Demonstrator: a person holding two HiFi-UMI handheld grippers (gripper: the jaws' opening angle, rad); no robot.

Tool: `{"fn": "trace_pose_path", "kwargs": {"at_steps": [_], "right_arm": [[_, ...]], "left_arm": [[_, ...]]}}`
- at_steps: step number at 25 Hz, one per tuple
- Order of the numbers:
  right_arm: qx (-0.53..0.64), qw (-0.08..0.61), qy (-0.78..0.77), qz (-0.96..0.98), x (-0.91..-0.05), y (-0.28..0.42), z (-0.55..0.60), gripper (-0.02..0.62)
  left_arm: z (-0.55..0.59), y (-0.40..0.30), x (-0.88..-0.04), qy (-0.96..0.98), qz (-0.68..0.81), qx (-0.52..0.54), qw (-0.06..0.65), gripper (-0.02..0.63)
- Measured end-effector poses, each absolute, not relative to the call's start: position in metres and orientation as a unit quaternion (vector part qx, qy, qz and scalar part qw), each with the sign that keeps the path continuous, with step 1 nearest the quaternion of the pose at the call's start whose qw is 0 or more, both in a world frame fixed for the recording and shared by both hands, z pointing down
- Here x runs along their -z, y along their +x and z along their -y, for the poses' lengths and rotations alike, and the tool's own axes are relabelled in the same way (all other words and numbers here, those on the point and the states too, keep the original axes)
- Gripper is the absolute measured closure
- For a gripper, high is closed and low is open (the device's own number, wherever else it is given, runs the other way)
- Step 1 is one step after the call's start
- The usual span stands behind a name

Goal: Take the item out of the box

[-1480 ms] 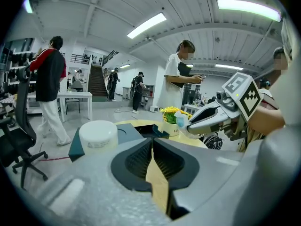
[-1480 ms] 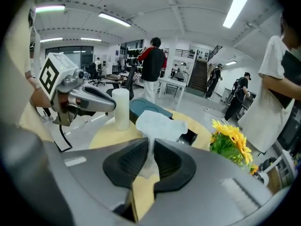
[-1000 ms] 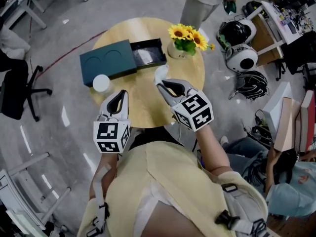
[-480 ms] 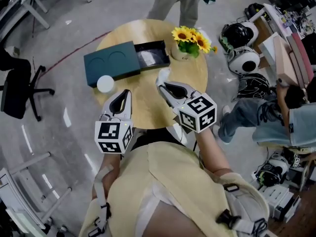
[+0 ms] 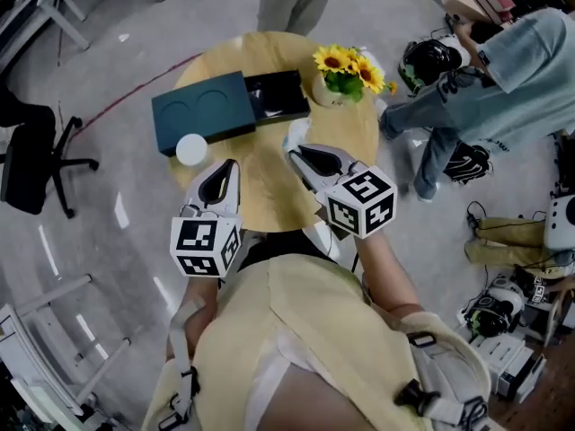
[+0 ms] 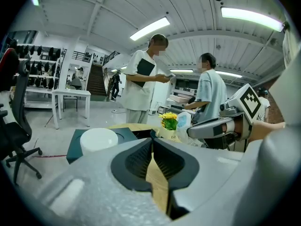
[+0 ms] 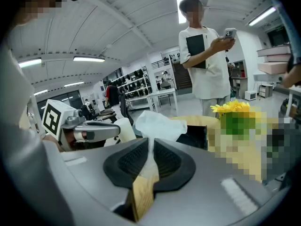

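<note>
- The item, a white crumpled plastic bag [image 7: 157,122], is outside the box. It sits pinched at the tip of the right gripper [image 7: 151,145], above the table [image 5: 260,187] and just in front of the open drawer [image 5: 280,94].
- The fingers [image 7: 136,161] of the right gripper are closed on the thin film of the bag; only this film is between them.
- The dark green box [image 5: 199,110] lies on the far part of the table, with its drawer pulled out toward the sunflowers [image 5: 346,65]. A white round disc [image 5: 190,150] rests at its near edge.
- The left gripper [image 6: 152,142] hovers near this disc, with its fingers closed together and nothing between them.
- During the last second both grippers have almost kept their place; the right one only rolled a little.
- The inside of the drawer looked pale before and now looks dark. Whether this is only reflection cannot be told.
- A person in a light blue shirt [image 5: 512,48] has come beside the table on the right.
- Judgement: the taking out appears done, and what probably remains is to lay the bag on the table.
</note>
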State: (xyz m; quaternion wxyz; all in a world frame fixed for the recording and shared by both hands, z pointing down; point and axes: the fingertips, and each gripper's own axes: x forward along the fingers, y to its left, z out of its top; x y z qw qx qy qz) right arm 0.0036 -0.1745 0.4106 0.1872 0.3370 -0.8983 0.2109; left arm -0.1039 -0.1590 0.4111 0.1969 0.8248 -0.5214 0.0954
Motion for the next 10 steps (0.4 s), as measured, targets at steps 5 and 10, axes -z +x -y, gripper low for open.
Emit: {"fn": "trace_pose_path", "kwargs": {"at_steps": [5,10], "right_arm": [[-0.211,0.190,0.328,0.901,-0.4117,0.0002,0.1754,0.551],[-0.209,0.188,0.325,0.903,-0.4110,-0.0025,0.1746,0.551]], "left_arm": [[0.1612,-0.1035,-0.4121,0.826,0.521,-0.095,0.196,0.600],[0.1604,-0.1013,-0.4136,0.829,0.516,-0.096,0.195,0.600]]}}
